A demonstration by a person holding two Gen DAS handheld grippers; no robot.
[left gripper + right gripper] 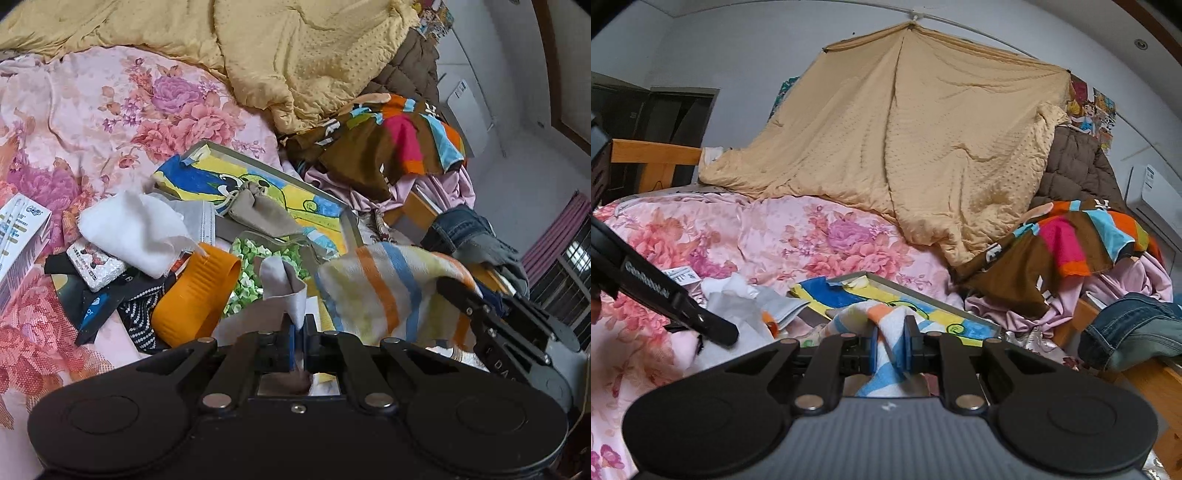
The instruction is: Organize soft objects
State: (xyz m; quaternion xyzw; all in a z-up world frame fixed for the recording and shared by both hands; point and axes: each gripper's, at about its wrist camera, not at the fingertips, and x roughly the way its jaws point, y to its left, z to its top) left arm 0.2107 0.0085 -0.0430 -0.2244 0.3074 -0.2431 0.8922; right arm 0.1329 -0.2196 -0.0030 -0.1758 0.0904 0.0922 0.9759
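Note:
My left gripper (300,326) is shut on a fold of pale grey cloth (282,284) that stands up between its pads, just above the clutter on the bed. My right gripper (891,334) is shut on a striped towel (886,321) with orange, blue and yellow bands. In the left wrist view that striped towel (384,291) hangs bunched at the right, with the right gripper (458,295) clamped on its edge. In the right wrist view the left gripper (724,332) shows at the left as a black arm over white cloth.
An orange ribbed cup (195,295), white cloth (136,229), a beige pouch (258,212) and a bag of green stars (266,266) lie around a framed colourful picture (207,177). A yellow quilt (905,147), a multicoloured shirt (1052,251) and jeans (1134,325) lie beyond it. A floral sheet (110,110) covers the bed.

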